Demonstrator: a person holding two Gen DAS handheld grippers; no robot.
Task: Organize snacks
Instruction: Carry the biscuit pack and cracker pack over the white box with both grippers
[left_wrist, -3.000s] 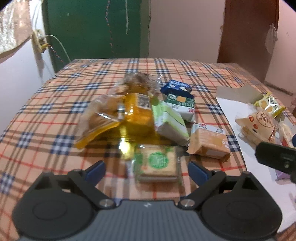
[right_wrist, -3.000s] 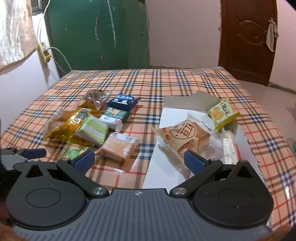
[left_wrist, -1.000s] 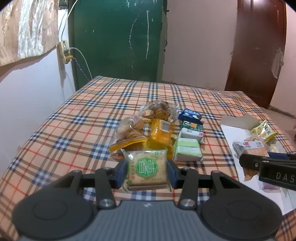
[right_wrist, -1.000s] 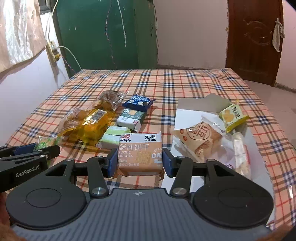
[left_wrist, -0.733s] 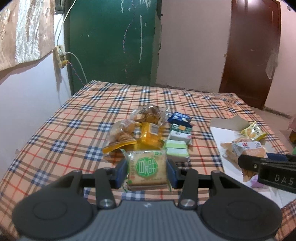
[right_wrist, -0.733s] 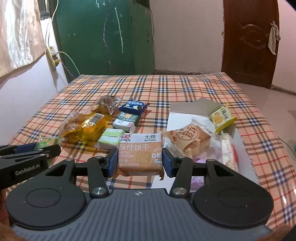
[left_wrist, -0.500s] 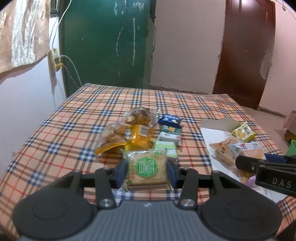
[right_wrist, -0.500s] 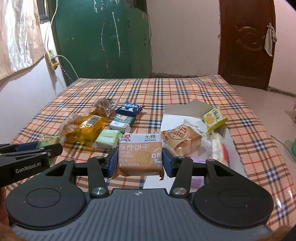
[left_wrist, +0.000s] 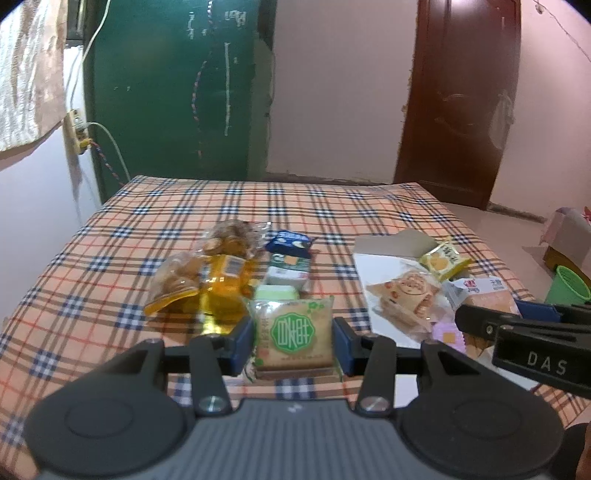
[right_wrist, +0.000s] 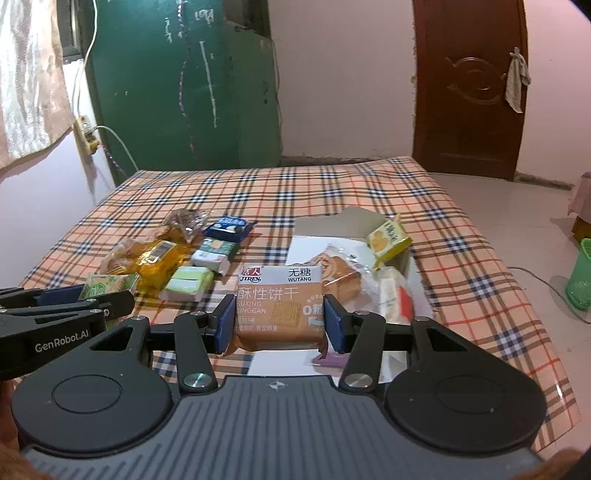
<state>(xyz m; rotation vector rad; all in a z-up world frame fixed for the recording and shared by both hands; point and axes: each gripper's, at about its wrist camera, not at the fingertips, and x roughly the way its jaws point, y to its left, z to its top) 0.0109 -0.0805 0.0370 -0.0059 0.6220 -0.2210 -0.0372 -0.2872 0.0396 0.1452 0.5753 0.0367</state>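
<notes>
The left hand-held gripper pinches a clear-wrapped square biscuit pack with a green badge. The right hand-held gripper pinches an orange cracker pack with a grey top band. Both packs hang above the plaid surface, near the white sheet.

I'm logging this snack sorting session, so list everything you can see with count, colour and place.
green-label cracker pack: one, green and tan, in left gripper
orange biscuit pack: one, orange and white, in right gripper
loose snacks: several, yellow, green, blue, on tablecloth's left side
white sheet: one, on tablecloth's right, bearing more snacks
checked tablecloth: one, orange and blue
green basket: one, on floor, right
left gripper: shut on cracker pack
right gripper: shut on biscuit pack
</notes>
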